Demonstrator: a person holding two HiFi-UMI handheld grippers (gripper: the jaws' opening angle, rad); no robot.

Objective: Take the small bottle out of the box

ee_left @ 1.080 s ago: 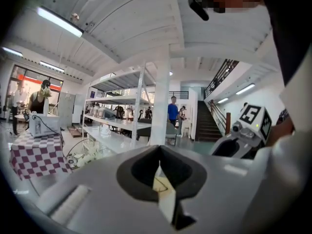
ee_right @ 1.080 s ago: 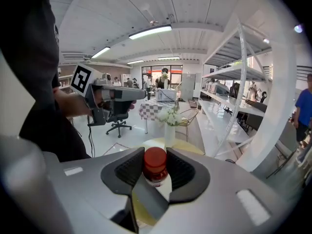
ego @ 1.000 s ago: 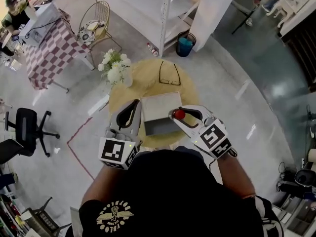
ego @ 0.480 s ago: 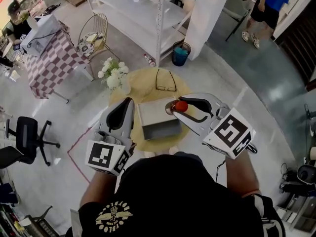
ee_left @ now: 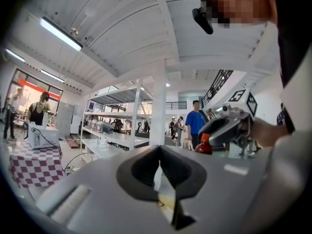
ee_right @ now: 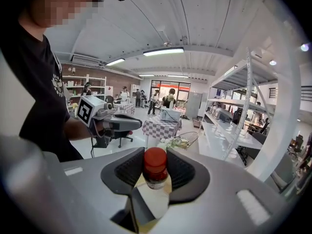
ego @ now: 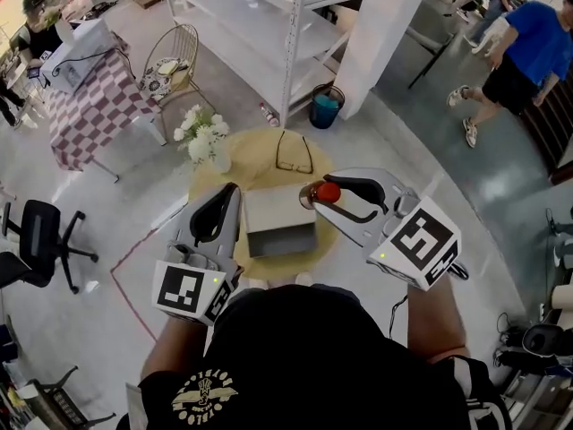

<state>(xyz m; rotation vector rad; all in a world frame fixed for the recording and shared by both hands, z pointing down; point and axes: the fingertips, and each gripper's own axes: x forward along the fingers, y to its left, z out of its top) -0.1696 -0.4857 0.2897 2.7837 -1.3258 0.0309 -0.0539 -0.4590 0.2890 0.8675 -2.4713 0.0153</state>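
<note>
Bottle (ee_right: 155, 167) is in the right gripper (ego: 318, 195), whose jaws are clenched on its sides just below the red cap. Through the right gripper view I see it standing upright, cap on top and the clear body hanging below the pads, so its long axis runs up and down, crosswise to the line of the jaws. From the head view I look almost straight down on the red cap, which shows over the far right corner of the box (ego: 273, 206), out of it. The box sits on the round yellowish bench (ego: 260, 150), its open side facing me. The left gripper (ego: 231, 191) hangs at the left side of the box, jaws pressed together with nothing between them, pointing away from me. A pair of glasses (ego: 294, 153) lies on the bench beyond the box, and a bunch of white flowers (ego: 201, 134) stands at the bench's far left edge.
</note>
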